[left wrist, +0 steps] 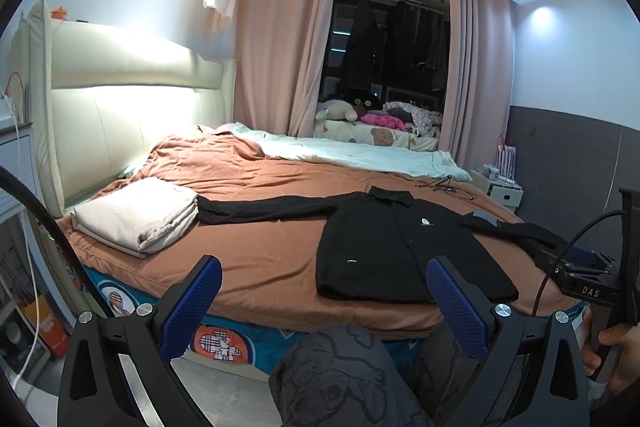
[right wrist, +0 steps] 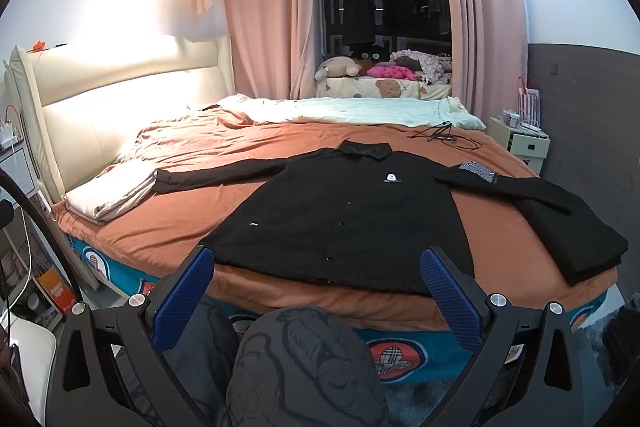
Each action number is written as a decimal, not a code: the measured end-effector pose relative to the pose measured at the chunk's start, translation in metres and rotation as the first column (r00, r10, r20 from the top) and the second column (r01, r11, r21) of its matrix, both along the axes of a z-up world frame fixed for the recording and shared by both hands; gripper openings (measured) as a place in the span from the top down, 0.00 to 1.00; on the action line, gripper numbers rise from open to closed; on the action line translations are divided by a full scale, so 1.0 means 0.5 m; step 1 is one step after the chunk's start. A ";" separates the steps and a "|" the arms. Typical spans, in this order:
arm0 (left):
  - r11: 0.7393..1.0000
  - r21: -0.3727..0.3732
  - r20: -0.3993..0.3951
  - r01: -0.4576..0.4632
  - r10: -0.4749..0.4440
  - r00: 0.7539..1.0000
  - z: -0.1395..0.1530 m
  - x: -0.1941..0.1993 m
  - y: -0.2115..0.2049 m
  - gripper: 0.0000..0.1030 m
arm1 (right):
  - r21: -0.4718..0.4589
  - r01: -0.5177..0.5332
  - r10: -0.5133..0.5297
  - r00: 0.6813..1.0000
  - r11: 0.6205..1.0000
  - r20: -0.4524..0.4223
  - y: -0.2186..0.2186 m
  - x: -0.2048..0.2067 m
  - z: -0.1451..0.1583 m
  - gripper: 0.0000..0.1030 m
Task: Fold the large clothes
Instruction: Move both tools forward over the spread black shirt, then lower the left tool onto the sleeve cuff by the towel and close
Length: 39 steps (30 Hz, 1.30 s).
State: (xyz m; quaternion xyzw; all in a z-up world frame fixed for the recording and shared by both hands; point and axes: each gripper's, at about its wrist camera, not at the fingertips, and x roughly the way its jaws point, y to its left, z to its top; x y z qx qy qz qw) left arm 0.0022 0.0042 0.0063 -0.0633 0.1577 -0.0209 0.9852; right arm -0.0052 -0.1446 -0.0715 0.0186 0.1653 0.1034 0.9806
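Room: bedroom at night, pale walls, pink curtains drawn back from a dark window at the far end.
Left gripper: held low in front of the bed's near edge, its blue textured pads spread wide with nothing between them.
Right gripper: likewise low and near, black frame, blue ribbed pads well apart and empty; in the left view its body shows at the right edge, gripped by a hand.
Knee: grey printed trousers fill the near centre below both grippers, covering part of the bed's side.
Bed: broad, covered with a smooth rust-brown sheet; its near side panel is teal with round cartoon patches.
Black shirt: the task garment, matte dark fabric, lies flat face-up near the bed's near edge, buttoned down the front, collar pointing far, a small white emblem on the chest.
Sleeves: both stretched out sideways; the left one reaches the folded beige cloth, the right one has a patterned patch and doubles back at the bed's right edge.
Folded beige cloth: neat soft stack on the bed's left side.
Cable: thin dark loops on the sheet beyond the collar.
Pale quilt: rumpled, along the bed's far side.
Headboard: cream padded panels, left, brightly lit.
Nightstand: white, far right, cluttered.
Window seat: plush toys and heaped fabrics.
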 end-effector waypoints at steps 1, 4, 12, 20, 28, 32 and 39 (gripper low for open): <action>1.000 -0.003 0.002 0.010 -0.010 1.000 -0.001 0.008 -0.003 0.00 | -0.003 -0.002 0.002 1.000 1.000 -0.003 -0.001 0.008 -0.001 0.00; 1.000 0.002 0.004 0.010 -0.010 1.000 -0.004 0.033 -0.006 0.00 | -0.002 -0.006 0.006 1.000 1.000 -0.021 -0.004 0.039 -0.003 0.00; 1.000 -0.005 -0.063 -0.007 0.006 0.998 -0.030 0.151 0.003 0.00 | 0.011 -0.027 0.028 0.996 1.000 -0.087 -0.002 0.146 -0.006 0.00; 1.000 0.019 -0.134 -0.012 0.014 0.991 -0.056 0.275 0.017 0.00 | 0.020 -0.038 0.040 0.989 0.999 -0.140 0.008 0.251 0.012 0.00; 1.000 0.007 -0.190 -0.022 0.023 0.981 -0.079 0.378 0.041 0.00 | 0.015 -0.050 0.052 0.983 0.999 -0.177 0.048 0.353 0.015 0.00; 1.000 -0.010 -0.229 -0.024 0.021 0.973 -0.090 0.436 0.061 0.00 | 0.008 -0.080 0.080 0.980 0.997 -0.184 0.070 0.396 0.023 0.00; 0.998 -0.025 -0.269 -0.050 0.042 0.962 -0.105 0.533 0.101 0.01 | 0.039 -0.104 0.109 0.979 0.994 -0.172 0.101 0.477 0.027 0.00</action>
